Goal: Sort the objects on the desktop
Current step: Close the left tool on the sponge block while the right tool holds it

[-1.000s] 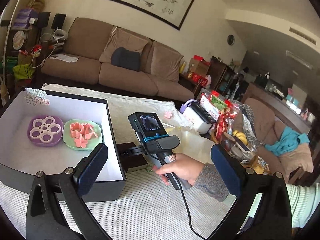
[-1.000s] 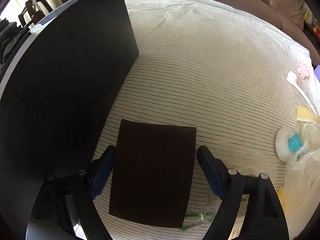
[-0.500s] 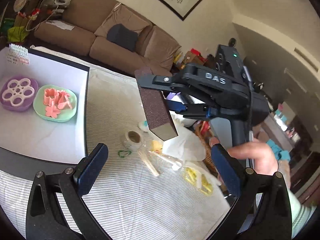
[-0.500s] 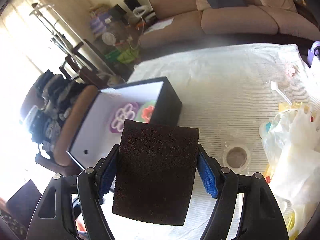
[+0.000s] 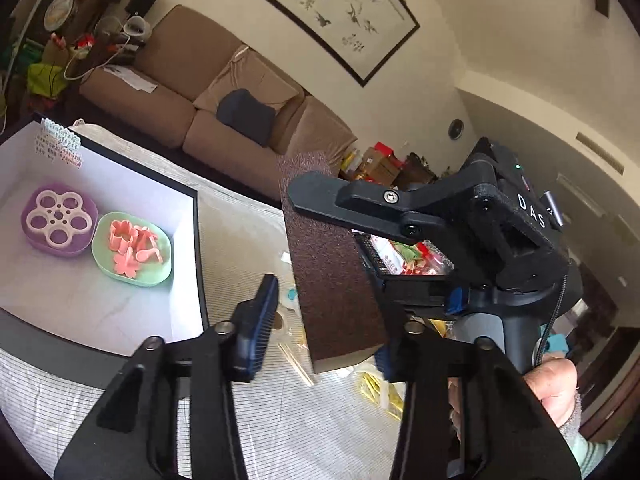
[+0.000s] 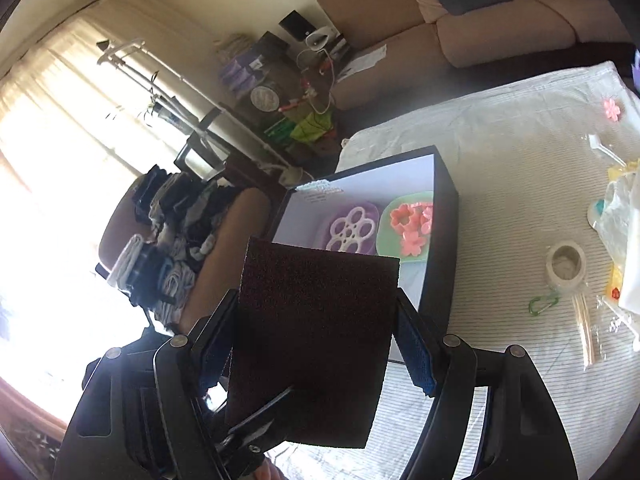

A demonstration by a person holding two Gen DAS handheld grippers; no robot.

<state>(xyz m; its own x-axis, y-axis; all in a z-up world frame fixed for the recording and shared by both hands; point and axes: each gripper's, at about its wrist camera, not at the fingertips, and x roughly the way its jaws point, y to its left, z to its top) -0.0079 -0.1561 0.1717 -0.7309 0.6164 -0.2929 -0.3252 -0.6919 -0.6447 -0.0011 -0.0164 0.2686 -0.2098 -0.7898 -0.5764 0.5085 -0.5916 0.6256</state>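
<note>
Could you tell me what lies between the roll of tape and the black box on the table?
In the right wrist view, only bare striped tablecloth separates the translucent tape roll from the black, white-lined box.

We are in a home living room. We see a brown sofa, a framed painting and curtains.

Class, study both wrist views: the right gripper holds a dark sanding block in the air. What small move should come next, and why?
Probably carry the dark sanding block leftward over the black box and lower it. The right gripper is clamped on it above the striped cloth, and the box floor beside the green dish is bare.
</note>
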